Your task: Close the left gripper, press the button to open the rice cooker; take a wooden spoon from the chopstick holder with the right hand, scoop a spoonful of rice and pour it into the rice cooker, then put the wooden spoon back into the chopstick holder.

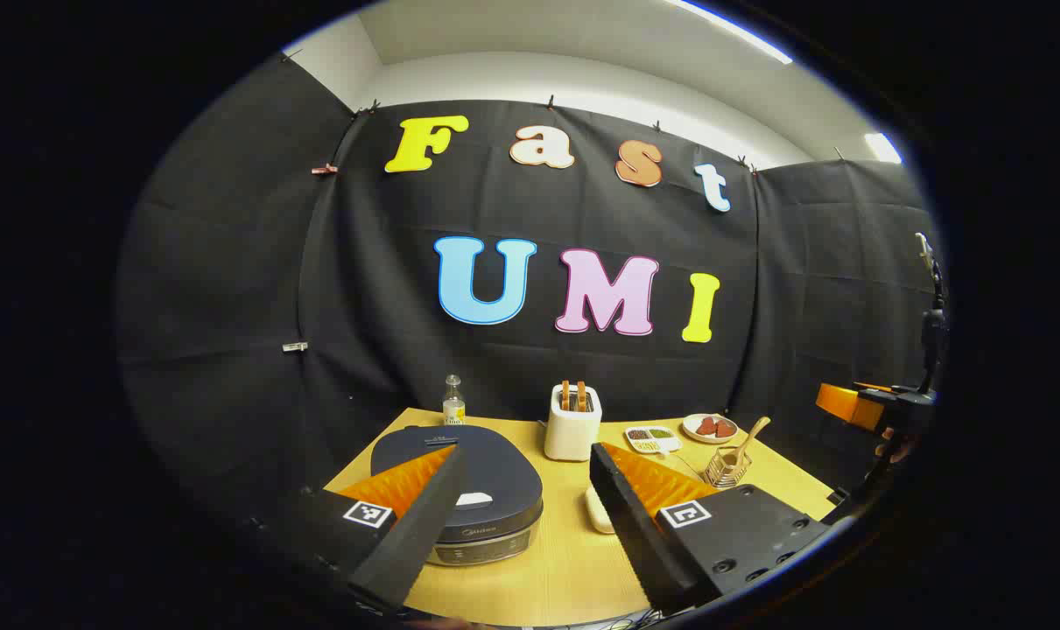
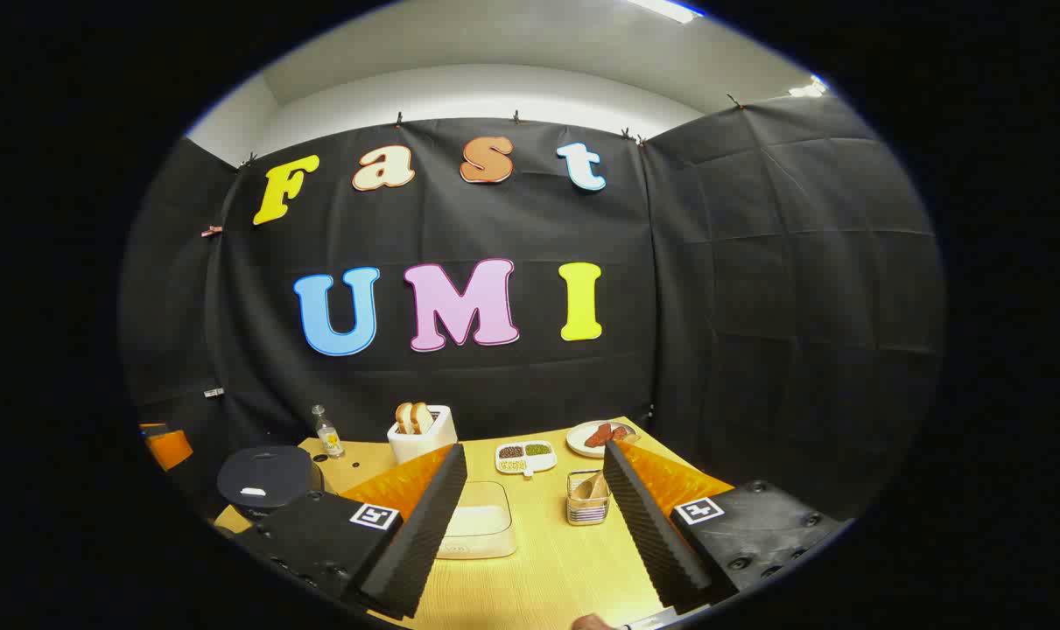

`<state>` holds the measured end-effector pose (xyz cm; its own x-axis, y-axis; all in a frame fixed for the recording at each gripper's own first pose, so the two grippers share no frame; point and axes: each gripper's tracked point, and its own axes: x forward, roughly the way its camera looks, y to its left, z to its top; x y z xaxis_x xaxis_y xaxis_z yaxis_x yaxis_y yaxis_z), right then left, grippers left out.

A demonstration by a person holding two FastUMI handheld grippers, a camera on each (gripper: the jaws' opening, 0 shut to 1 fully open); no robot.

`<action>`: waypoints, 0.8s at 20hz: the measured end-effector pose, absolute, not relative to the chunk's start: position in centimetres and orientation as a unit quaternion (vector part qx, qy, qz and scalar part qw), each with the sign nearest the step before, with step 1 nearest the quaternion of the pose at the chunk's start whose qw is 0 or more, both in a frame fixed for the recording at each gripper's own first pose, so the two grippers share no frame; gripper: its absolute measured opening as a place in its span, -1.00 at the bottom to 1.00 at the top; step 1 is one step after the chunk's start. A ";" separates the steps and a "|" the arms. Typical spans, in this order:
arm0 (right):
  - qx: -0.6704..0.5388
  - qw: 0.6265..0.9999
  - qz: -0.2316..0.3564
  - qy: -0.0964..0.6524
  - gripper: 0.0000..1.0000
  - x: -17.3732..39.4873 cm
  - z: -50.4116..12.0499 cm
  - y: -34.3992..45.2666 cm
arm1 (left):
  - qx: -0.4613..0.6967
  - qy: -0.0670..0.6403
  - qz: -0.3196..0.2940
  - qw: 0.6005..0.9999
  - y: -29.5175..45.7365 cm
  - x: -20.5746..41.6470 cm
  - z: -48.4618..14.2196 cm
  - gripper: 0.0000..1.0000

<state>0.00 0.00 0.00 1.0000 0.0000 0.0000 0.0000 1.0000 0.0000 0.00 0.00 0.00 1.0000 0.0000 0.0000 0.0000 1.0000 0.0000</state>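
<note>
A dark rice cooker [image 1: 486,477] with its lid down and a white button [image 1: 474,500] sits low on the wooden table, just beyond my left gripper [image 1: 526,451], which is open and holds nothing. The wire chopstick holder [image 1: 724,468] stands to the right with the wooden spoon [image 1: 750,436] leaning in it. In the right gripper view, my right gripper [image 2: 534,448] is open above a white rice container [image 2: 481,525]. The chopstick holder [image 2: 586,506] with the spoon [image 2: 596,486] stands just left of its right finger. The rice cooker [image 2: 265,479] lies far left.
Along the back of the table [image 1: 565,569] stand a small bottle [image 1: 453,401], a white toaster [image 1: 572,429] with toast, a divided dish [image 1: 652,437] and a plate [image 1: 710,427] of red pieces. The other gripper [image 1: 875,404] hangs off the right edge.
</note>
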 end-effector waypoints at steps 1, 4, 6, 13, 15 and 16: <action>-0.001 1.000 -0.002 0.000 0.96 0.1 0.1 -0.2 | -0.001 -0.007 0.006 1.000 0.4 0.0 0.3 0.90; -0.001 1.000 -0.008 -0.010 0.96 0.2 0.5 -0.5 | -0.006 -0.016 0.019 1.000 1.1 0.5 0.4 0.90; 0.001 1.000 -0.005 -0.015 0.96 0.3 0.8 -0.3 | -0.016 -0.001 0.015 1.000 1.0 0.6 -0.5 0.90; 0.000 1.000 -0.002 -0.004 0.96 0.7 -0.1 -0.2 | -0.026 0.016 0.018 0.999 0.8 0.9 -1.2 0.90; 0.000 1.000 -0.001 0.000 0.96 0.8 -0.4 -0.3 | -0.018 0.011 0.031 0.999 1.5 1.2 -1.0 0.91; 0.001 1.000 0.002 0.004 0.96 1.0 -0.5 -0.2 | -0.021 0.015 0.021 0.999 0.8 1.3 -1.2 0.91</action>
<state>1.01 -0.23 -0.55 1.0000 0.0035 -0.0076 -0.0035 1.0000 0.0013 1.29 0.76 -1.21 0.9987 0.0416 -0.0301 -0.0428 0.9982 -0.0413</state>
